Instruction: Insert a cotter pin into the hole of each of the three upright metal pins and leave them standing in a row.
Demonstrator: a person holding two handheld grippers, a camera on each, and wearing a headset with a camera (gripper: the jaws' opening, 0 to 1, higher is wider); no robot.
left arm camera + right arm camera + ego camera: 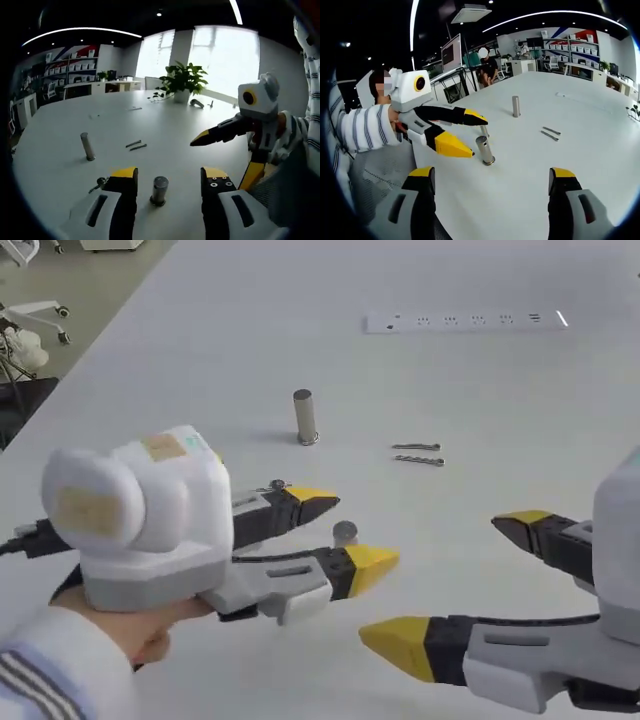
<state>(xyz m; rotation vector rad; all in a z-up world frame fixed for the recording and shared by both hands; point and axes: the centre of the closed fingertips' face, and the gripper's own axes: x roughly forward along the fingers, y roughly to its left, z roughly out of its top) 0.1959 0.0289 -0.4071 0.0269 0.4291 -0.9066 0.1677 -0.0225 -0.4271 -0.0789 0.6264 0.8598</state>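
White workbench (300, 320) ahead; my left gripper (169, 172) is open, jaws either side of an upright metal pin (159, 190), I judge to steady it; right gripper (491, 172) gapes empty; two cotter pins (417, 453) lie loose beyond.

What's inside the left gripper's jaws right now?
One upright metal pin stands between the open jaws of the left gripper, touching neither. In the head view the near jaw covers its lower part; its hole cannot be made out.
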